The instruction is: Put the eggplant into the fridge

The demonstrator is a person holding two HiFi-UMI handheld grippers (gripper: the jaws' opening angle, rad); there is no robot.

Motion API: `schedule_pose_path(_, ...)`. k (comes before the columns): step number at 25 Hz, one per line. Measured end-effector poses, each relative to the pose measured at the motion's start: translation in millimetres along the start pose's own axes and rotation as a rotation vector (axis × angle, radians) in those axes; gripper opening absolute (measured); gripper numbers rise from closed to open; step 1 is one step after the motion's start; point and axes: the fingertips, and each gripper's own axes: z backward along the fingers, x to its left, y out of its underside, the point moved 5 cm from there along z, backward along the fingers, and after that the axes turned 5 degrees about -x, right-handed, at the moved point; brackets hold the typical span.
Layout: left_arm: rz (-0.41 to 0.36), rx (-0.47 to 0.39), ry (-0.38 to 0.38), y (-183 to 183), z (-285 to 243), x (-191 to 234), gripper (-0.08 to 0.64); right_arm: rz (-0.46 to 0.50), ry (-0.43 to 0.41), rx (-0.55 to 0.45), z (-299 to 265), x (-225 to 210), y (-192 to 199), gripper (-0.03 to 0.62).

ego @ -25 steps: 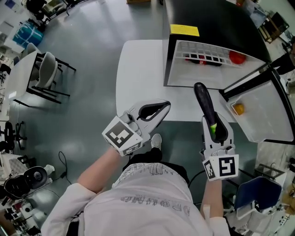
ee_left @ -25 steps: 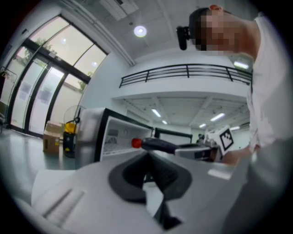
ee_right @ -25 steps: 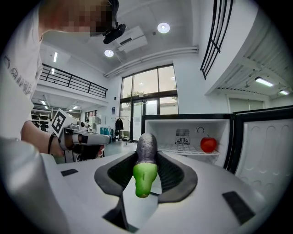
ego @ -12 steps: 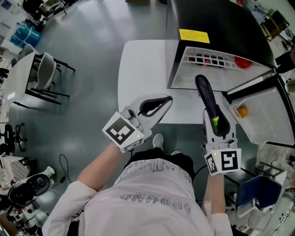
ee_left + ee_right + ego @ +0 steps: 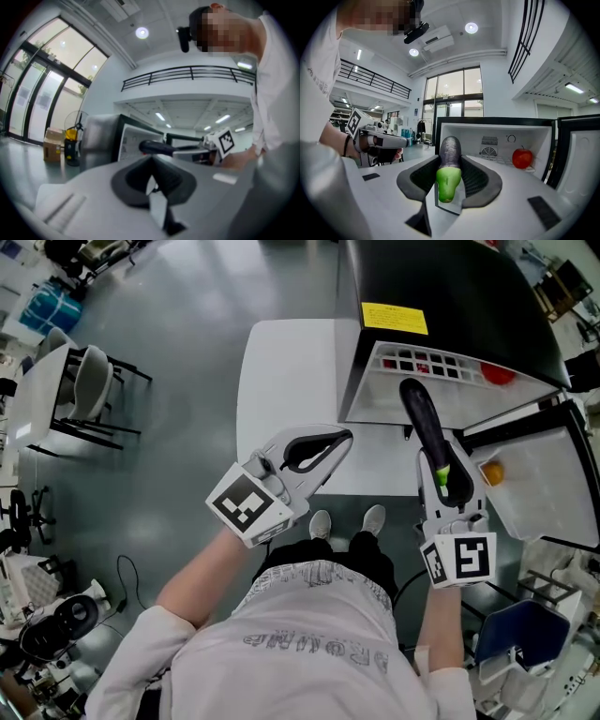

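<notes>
**Step in hand:** carry to the fridge. I judge the pickup done and the placing not yet begun.

**Right tool** (image 5: 448, 486): pinching the eggplant (image 5: 449, 157) by its green stem end. The dark body sticks out ahead of the jaws, towards the open fridge (image 5: 487, 133).

**Left tool** (image 5: 314, 451): jaws pressed together with nothing between them. I hold it over the near edge of the bench (image 5: 281, 381), well apart from the eggplant.

**Eggplant, place:** in the air in front of the fridge opening, its tip near the front edge of the shelf. I count it as not inside yet.

**Next move, as I judge it:** push the right tool straight forward until the body lies over the shelf, lower it, then spread the jaws and draw back.

**Edges to mind:**
- the dark frame round the fridge opening
- the open door (image 5: 544, 474), just to the right of my right tool

**Open room:**
- A red apple (image 5: 521, 158) sits at the right of the shelf.
- The left and middle of the shelf look bare, so I would aim there.
</notes>
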Motion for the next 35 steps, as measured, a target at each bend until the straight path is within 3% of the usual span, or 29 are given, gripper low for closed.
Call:
schedule_pose_path(22,-0.057,0.048,-0.167,7.9,-41.6,10.7,0.008,0.002,-0.085,-0.022,-79.9,-61.0,24.7,0.135)
schedule_pose_path(35,-0.042,0.048,-0.196,22.5,-59.6,19.4,0.008,0.062,-0.096,-0.028,-124.1,-70.7,33.5,0.135)
